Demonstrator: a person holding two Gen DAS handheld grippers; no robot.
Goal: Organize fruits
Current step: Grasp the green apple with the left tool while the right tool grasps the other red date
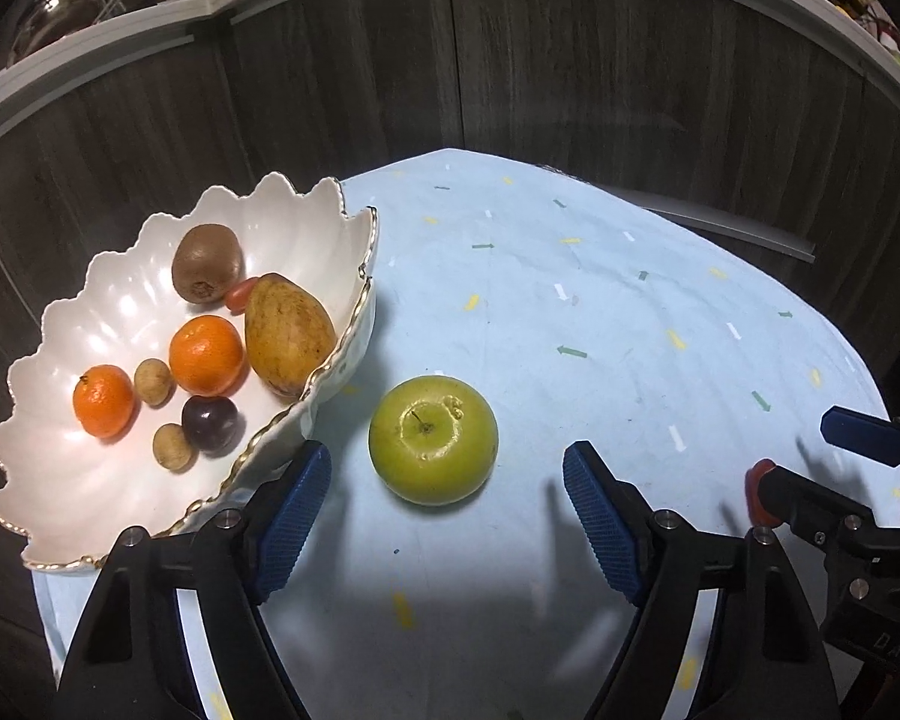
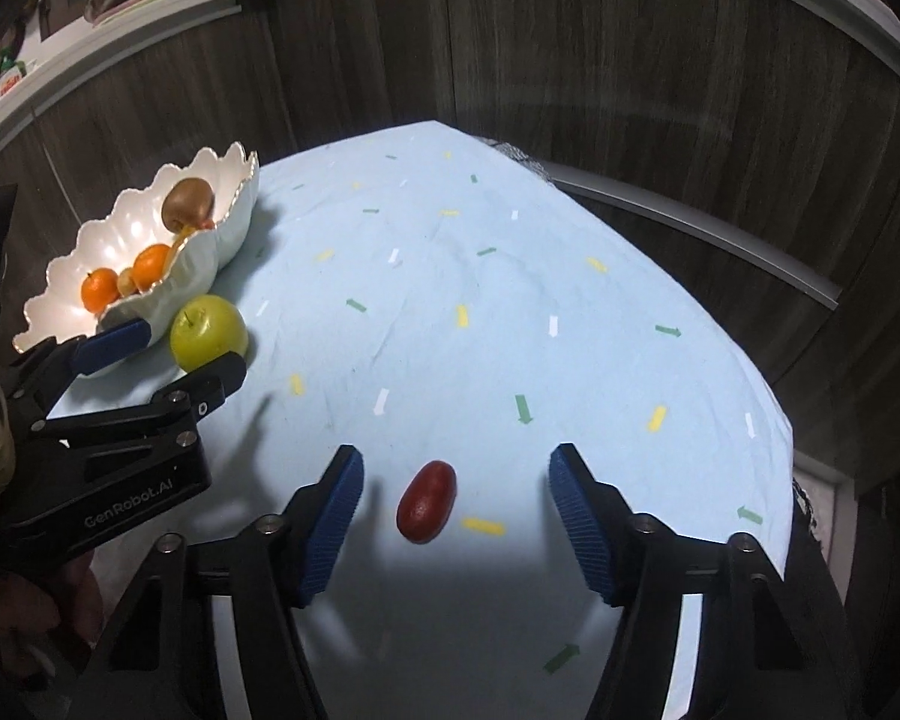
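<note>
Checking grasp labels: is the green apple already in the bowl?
No: the green apple sits on the blue tablecloth just outside the white bowl, between the open left gripper pads, untouched.

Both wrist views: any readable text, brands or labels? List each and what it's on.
"GenRobot.AI": white print on the black body of the left gripper, seen in the right wrist view.
"DA": faint letters on the black body of the right gripper, at the lower right edge of the left wrist view; possibly cut off.
Bottle on the counter, far left: has a label, too small and blurred to read.
Tablecloth: only printed arrows and dashes, no words.
</note>
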